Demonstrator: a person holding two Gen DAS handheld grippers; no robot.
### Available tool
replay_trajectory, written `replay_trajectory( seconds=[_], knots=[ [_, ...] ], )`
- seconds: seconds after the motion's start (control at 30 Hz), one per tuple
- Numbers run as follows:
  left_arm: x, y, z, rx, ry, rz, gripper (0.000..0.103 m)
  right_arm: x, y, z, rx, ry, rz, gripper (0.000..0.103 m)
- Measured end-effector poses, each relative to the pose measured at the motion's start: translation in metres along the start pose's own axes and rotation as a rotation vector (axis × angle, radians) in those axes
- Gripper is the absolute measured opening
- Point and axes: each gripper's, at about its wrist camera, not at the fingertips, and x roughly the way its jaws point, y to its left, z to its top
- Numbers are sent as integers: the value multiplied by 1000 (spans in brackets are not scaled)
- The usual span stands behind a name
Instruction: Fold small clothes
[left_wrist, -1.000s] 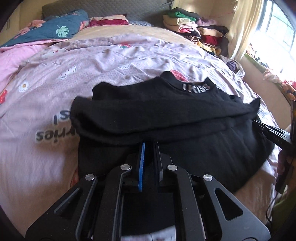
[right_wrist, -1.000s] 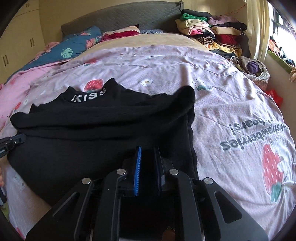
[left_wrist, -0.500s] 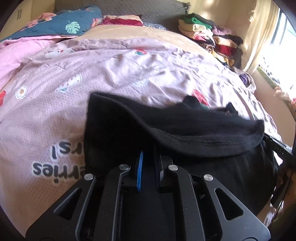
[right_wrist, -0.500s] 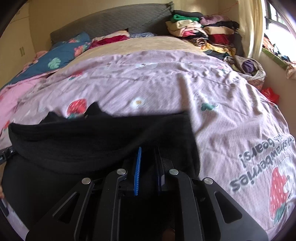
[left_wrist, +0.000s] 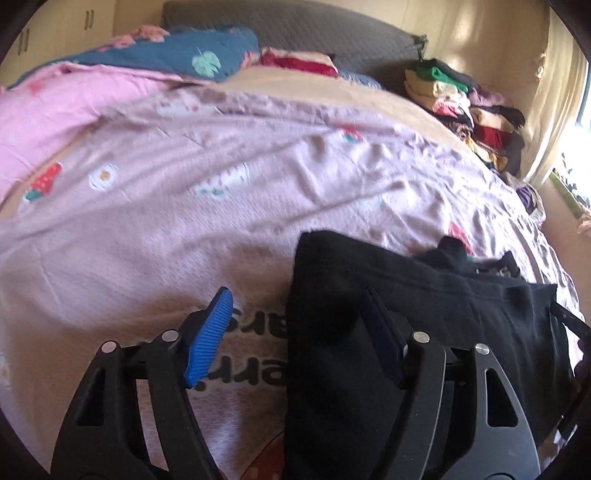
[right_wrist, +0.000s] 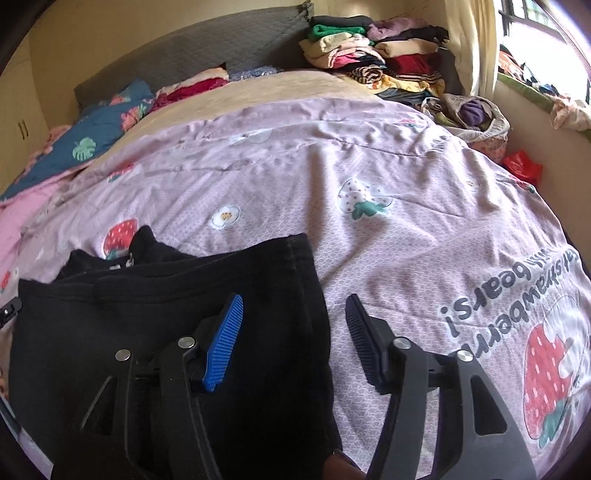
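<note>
Bedroom, bed with pink strawberry-print quilt (right_wrist: 388, 236). Black garment (right_wrist: 155, 332) lies folded on quilt, near bed's foot edge. Left tongs (left_wrist: 295, 317) spread wide, gripping nothing, straddling garment's left edge: blue pad over bare quilt, other pad over black fabric. Right tongs (right_wrist: 293, 317) spread wide, gripping nothing, straddling garment's right edge. Stack of folded clothes (right_wrist: 373, 62) far beyond garment, at headboard (right_wrist: 207, 48). Blue leaf-print pillow (left_wrist: 177, 55) beyond garment, at headboard.
</note>
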Motion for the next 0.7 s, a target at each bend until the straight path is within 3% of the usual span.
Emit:
replay_trajectory(
  seconds=[0.07,0.17,0.7],
  knots=[
    [2,-5,-3,28,3,-20,25,-2,4,-2,-11,-12,5,18],
    [-4,-12,-6,65,-21,-22,9,-10,6,-4,-10,-44,11,9],
    [-40,-13,4,72,-131,-69,5,-48,-3,9,71,-167,48,8]
  ],
)
